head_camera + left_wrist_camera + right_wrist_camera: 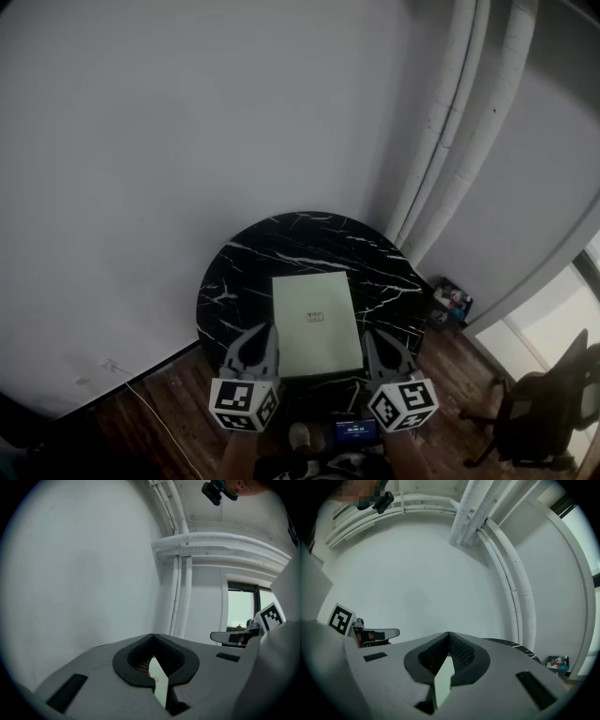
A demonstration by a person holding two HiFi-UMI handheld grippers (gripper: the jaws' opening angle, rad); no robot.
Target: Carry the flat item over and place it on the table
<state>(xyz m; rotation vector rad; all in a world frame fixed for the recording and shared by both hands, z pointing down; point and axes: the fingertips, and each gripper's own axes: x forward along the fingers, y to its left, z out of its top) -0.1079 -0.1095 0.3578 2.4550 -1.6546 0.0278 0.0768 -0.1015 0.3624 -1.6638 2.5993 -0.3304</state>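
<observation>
- Grip at the left: my left gripper [251,349] is clamped on the near-left edge of the pale green flat item [315,321]. The left gripper view shows a thin green edge pinched between the pads.
- The flat item sits level over the near half of the round black marble table [281,246], with its near edge about at the table's near rim. I cannot tell whether it already rests on the top or hangs just above it.
- Step in hand, as I judge it: the carry is all but done and the set-down remains.
- Next move, I think: lower both sides together and keep the item flat. I would perhaps nudge it farther onto the table so nothing overhangs, then open both sets of jaws and back off toward the near side.
- My right gripper [388,354] is likewise closed on the near-right edge, with a green sliver between its pads.
- Containers: none that I can make out. A small clutter [451,300] on the floor at the right, by the white pipes [450,122], is too small to identify.
</observation>
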